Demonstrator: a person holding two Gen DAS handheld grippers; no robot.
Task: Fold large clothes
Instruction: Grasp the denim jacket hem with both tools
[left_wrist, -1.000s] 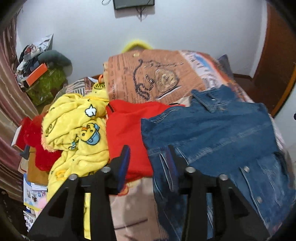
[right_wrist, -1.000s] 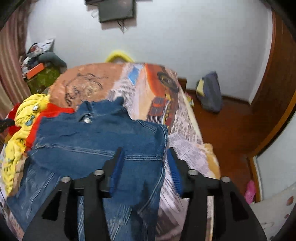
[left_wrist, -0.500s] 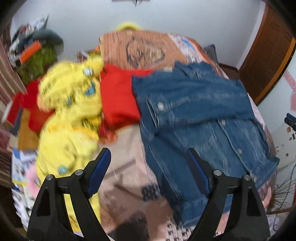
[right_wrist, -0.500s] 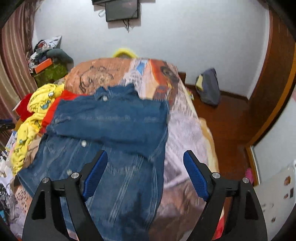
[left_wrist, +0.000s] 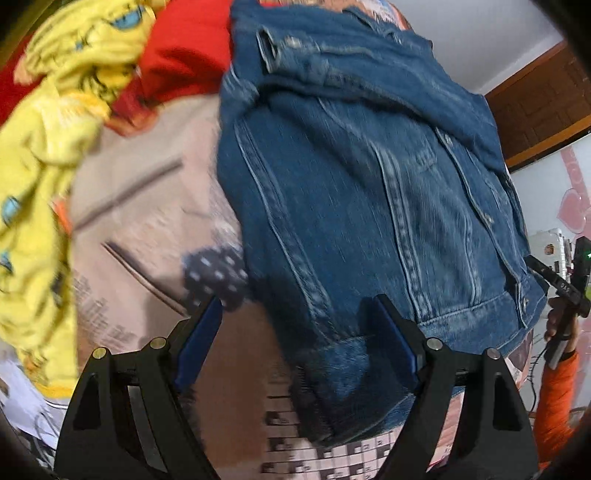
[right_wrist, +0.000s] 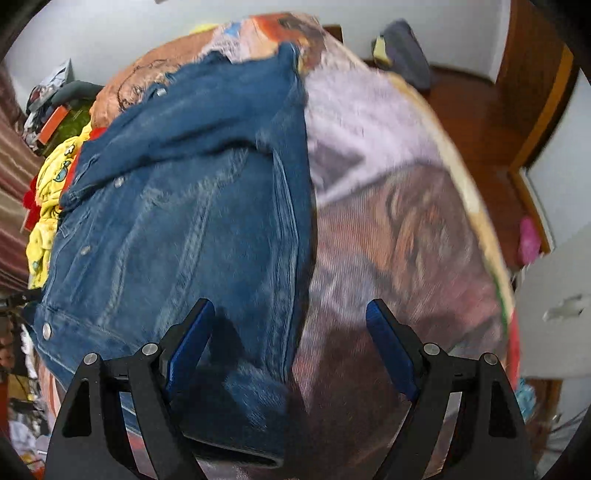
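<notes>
Both the left gripper (left_wrist: 295, 336) and right gripper (right_wrist: 288, 332) stand wide open, just opened, gripping nothing, each with a hem corner of the denim jacket (left_wrist: 369, 184) seemingly between its jaws on the printed bedspread (right_wrist: 406, 221).

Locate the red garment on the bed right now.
In the left wrist view the red garment lies at the top left, wedged between the yellow cartoon-print garment on its left and the denim jacket on its right.

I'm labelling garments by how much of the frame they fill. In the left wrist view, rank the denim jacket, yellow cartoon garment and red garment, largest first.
1. denim jacket
2. yellow cartoon garment, partly cut off by the frame
3. red garment, mostly hidden
</notes>
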